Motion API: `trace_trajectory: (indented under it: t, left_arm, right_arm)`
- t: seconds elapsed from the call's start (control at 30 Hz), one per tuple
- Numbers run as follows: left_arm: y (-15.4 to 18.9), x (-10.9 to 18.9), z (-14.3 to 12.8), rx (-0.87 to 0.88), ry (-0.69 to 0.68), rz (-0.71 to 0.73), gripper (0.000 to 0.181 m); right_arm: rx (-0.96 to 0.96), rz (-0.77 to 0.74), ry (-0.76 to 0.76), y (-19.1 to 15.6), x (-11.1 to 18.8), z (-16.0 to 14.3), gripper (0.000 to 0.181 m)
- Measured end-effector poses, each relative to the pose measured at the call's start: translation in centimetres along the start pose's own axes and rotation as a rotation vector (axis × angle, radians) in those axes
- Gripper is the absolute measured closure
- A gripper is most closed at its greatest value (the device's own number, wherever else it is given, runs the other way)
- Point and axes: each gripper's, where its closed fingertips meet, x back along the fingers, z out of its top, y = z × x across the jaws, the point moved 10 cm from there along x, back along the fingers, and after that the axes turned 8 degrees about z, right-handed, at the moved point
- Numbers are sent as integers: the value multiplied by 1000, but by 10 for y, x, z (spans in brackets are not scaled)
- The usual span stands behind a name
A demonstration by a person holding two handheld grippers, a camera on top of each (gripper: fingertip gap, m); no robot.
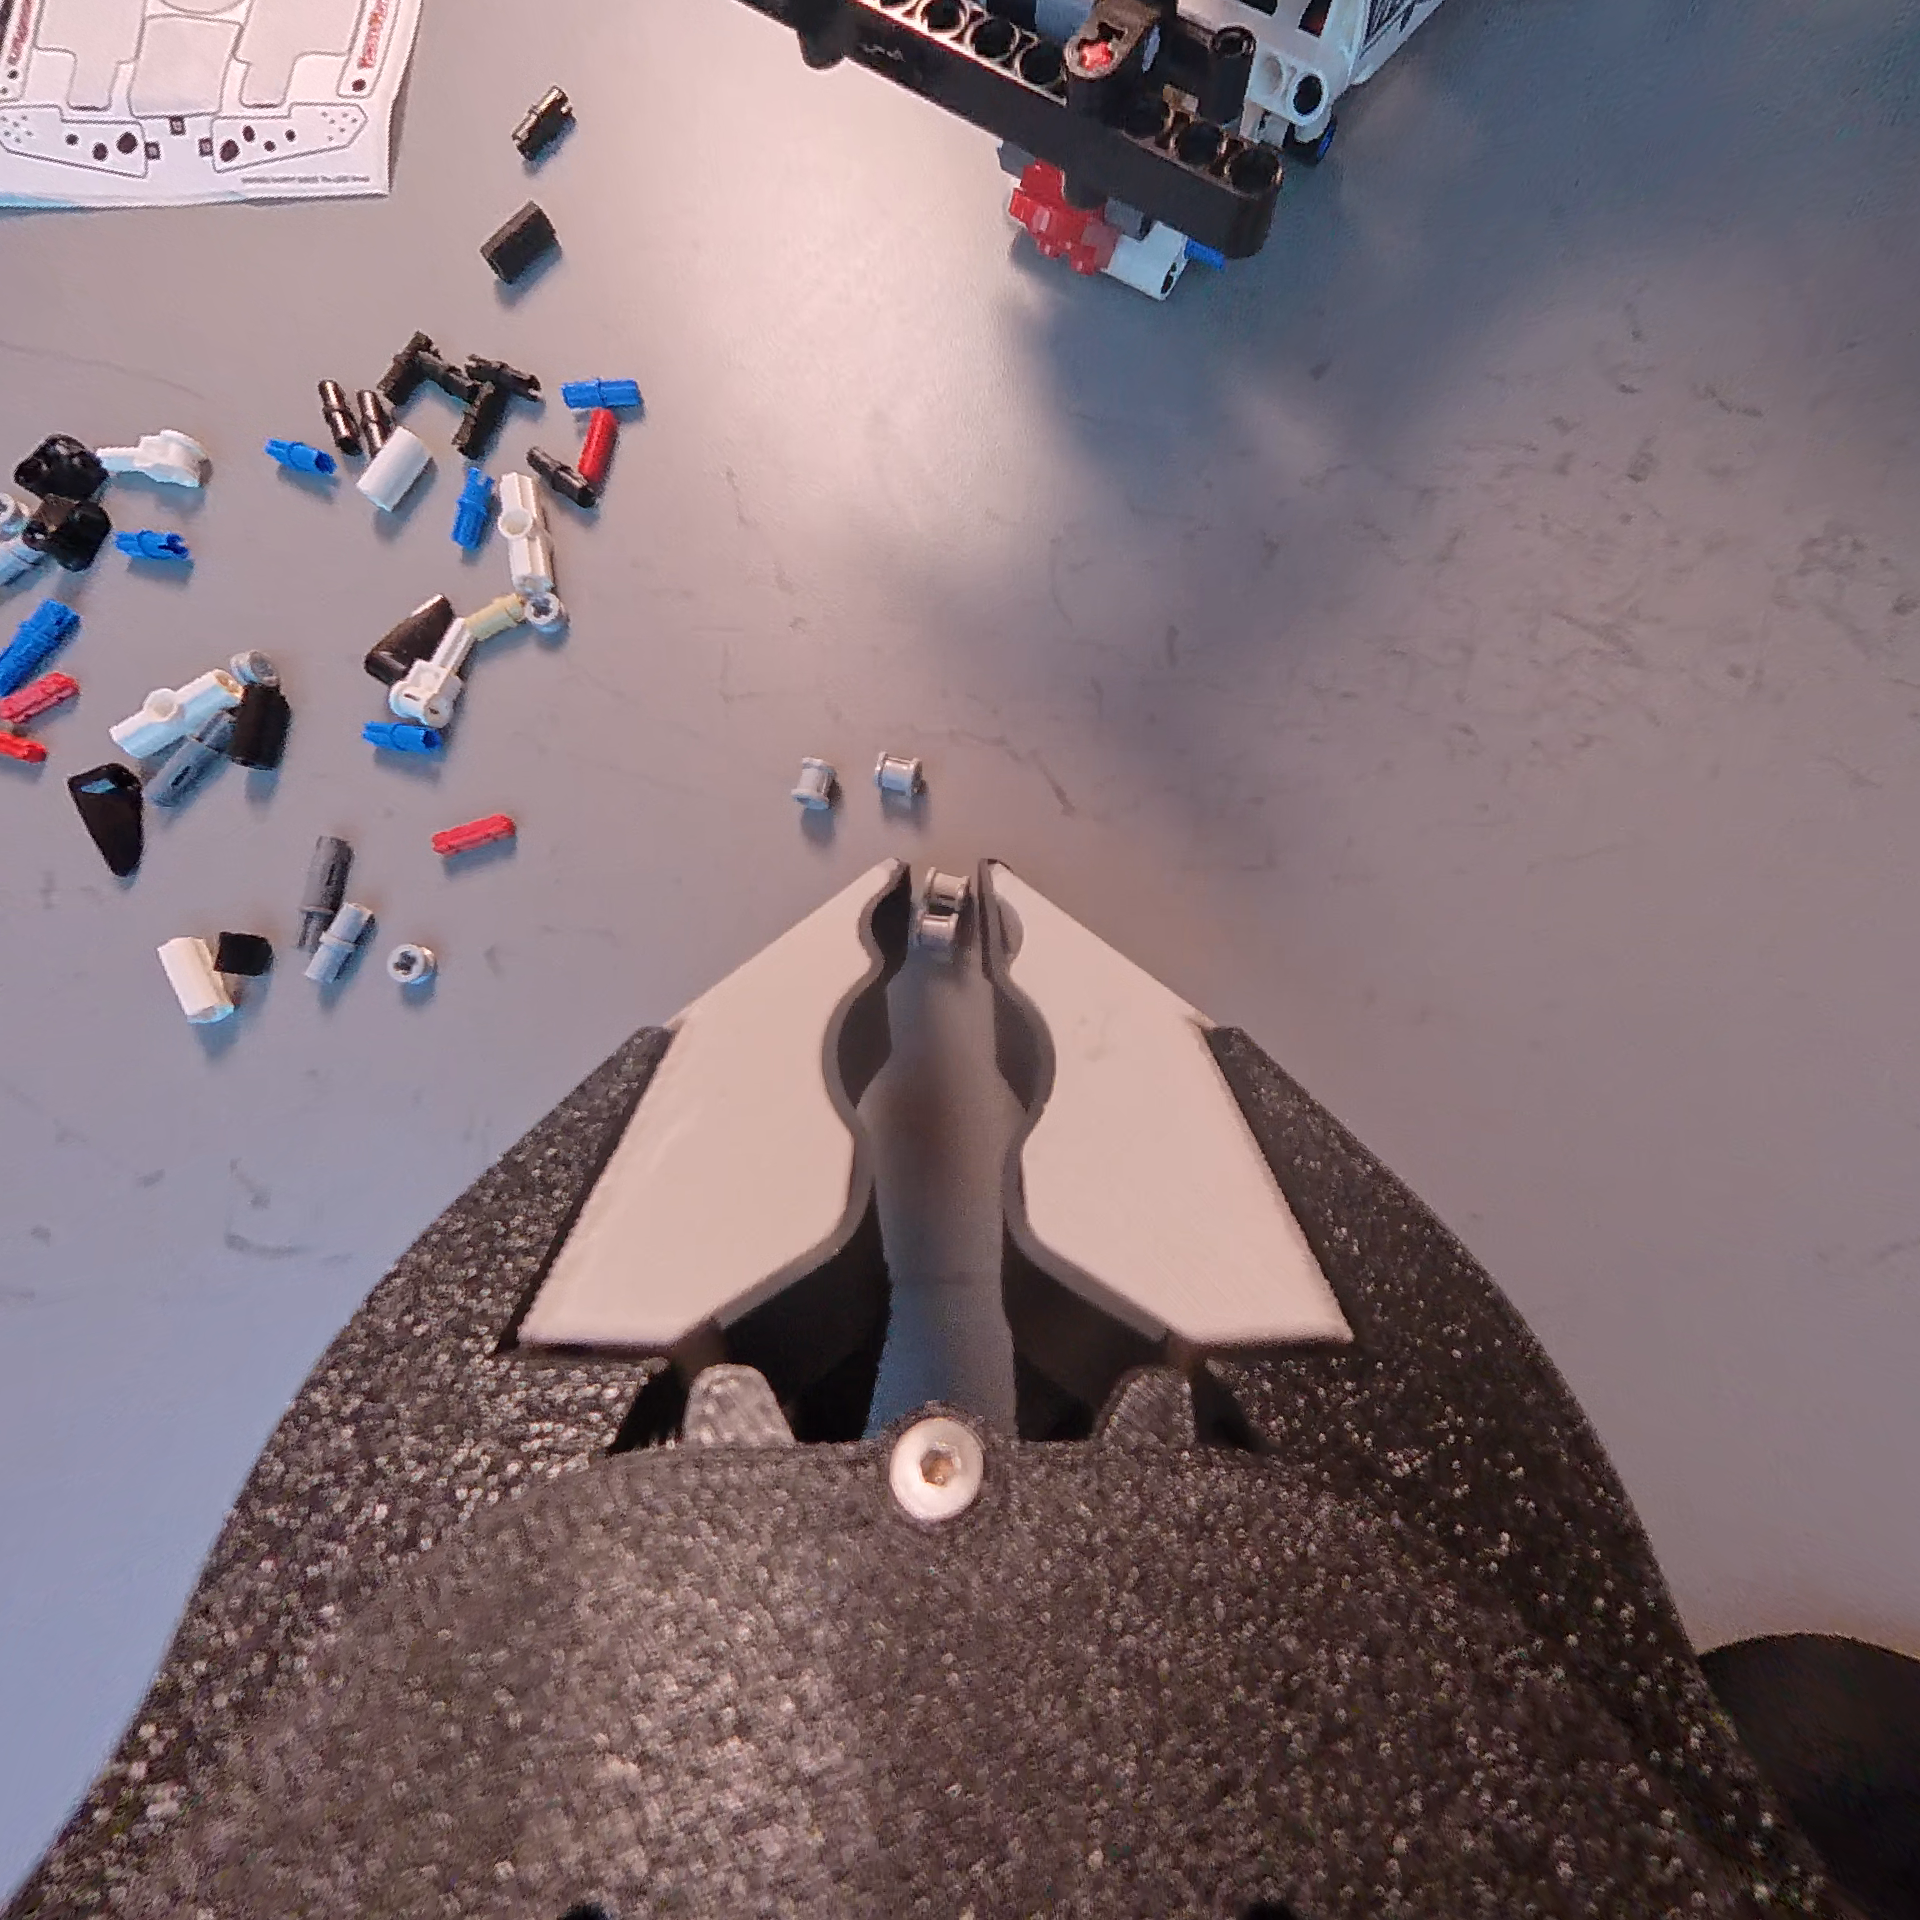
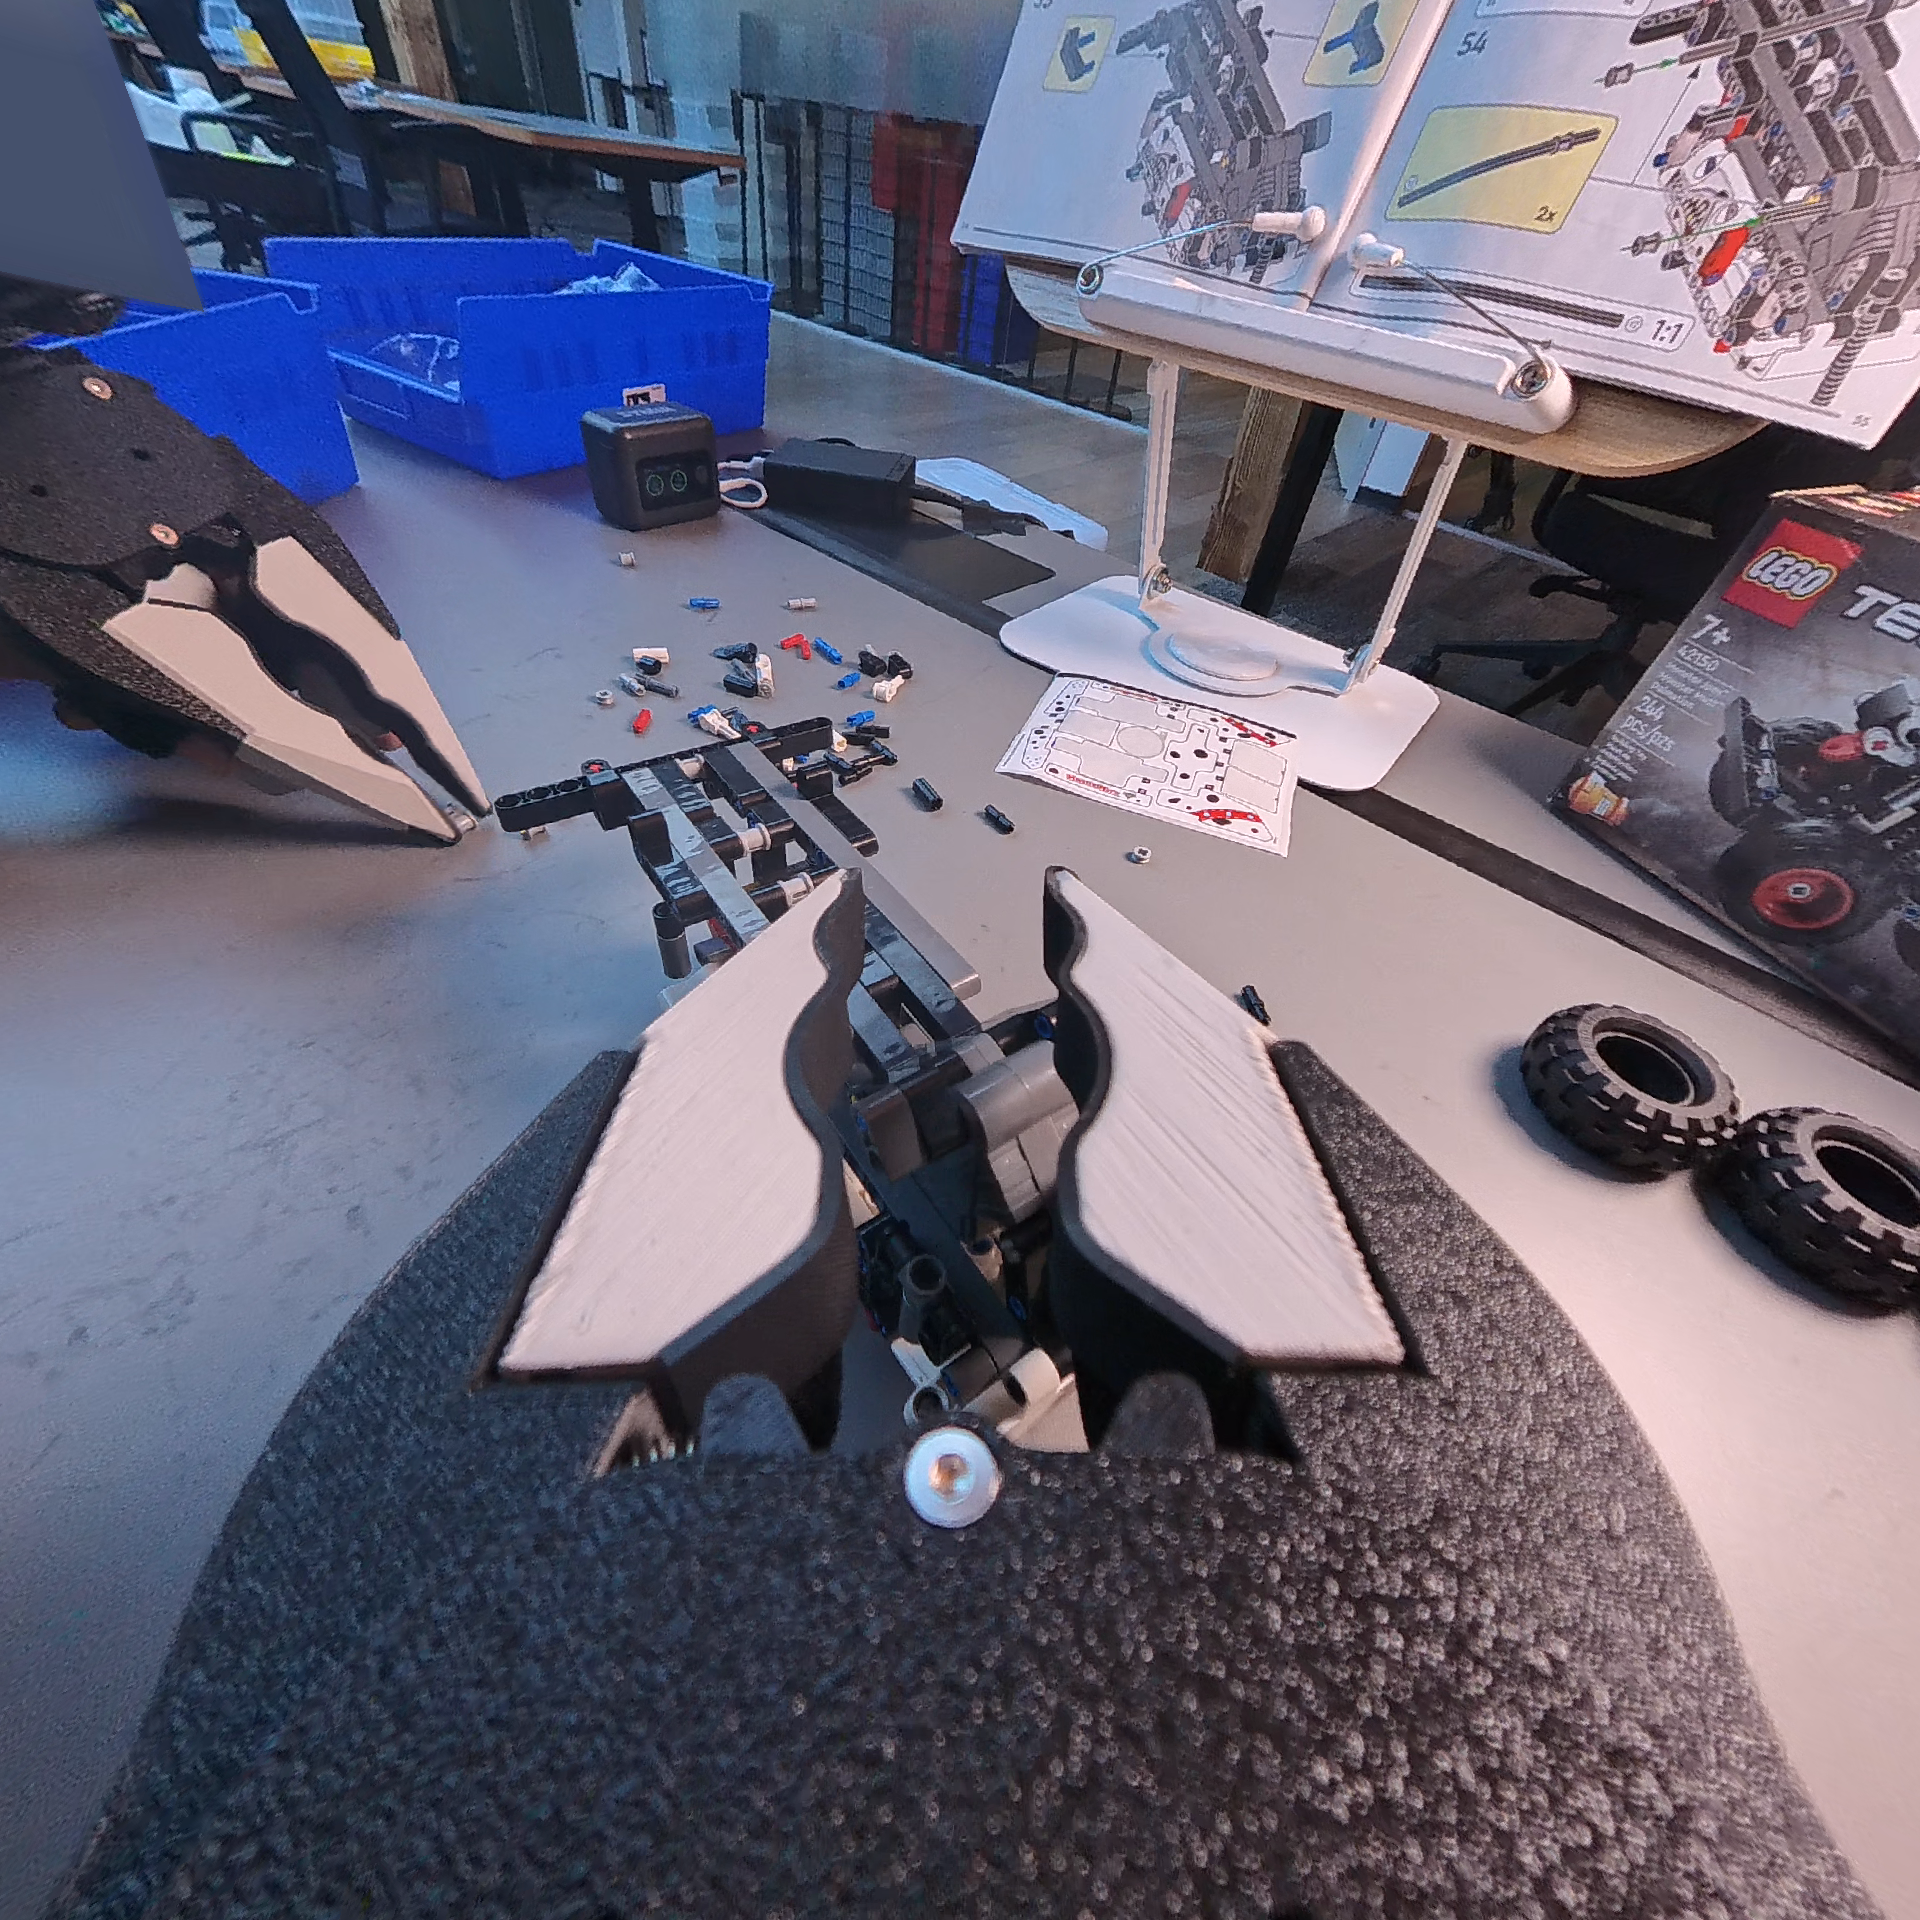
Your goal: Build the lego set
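Note:
My left gripper (image 1: pixel 943 868) is shut on a small grey bush (image 1: pixel 943 906), held at the fingertips just above the grey table. Two more grey bushes (image 1: pixel 857 779) lie just beyond the tips. The black and white model chassis (image 1: pixel 1143 114) sits at the far edge of the left wrist view. In the right wrist view my right gripper (image 2: pixel 951 883) is shut on the rear of the chassis (image 2: pixel 727 821), which sticks out forward between the jaws. The left gripper (image 2: pixel 462 821) also shows there, its tips next to the chassis' left beam end.
Loose small pins and connectors (image 1: pixel 416 582) lie scattered at the left, also seen beyond the chassis (image 2: pixel 769 675). A sticker sheet (image 2: pixel 1153 764), an instruction booklet on a white stand (image 2: pixel 1299 332), the set box (image 2: pixel 1766 748), two black tyres (image 2: pixel 1725 1132) and blue bins (image 2: pixel 540 343) surround the work area. Spacing between my two grippers at the tips: around 25 cm.

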Motion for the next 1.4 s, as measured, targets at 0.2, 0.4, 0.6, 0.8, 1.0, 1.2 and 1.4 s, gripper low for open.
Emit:
trace_trajectory:
  t: [0.2, 0.4, 0.6, 0.8, 1.0, 1.2, 1.4]
  left_arm:
    - [-10, 1, 7, 84, 65, 29, 163]
    - [-24, -10, 11, 92, 31, 58, 165]
    - [-25, -17, 15, 56, 6, 9, 172]
    - [-26, -16, 17, 53, 8, 4, 177]
    - [-30, -6, 8, 135, -18, 21, 177]
    - [-25, 0, 0, 219, -37, -29, 177]
    - [-29, 6, 3, 284, 33, -47, 167]
  right_arm:
    - [1, -1, 0, 0, 0, 0, 148]
    - [3, 1, -1, -1, 0, 0, 148]
    - [3, 3, -1, 0, 0, 0, 148]
    - [2, 3, -2, 0, 0, 0, 148]
    - [3, 3, -3, 0, 1, 0, 148]
    - [4, -3, -4, 1, 0, -1, 148]
    - [6, -5, -6, 1, 0, -1, 148]
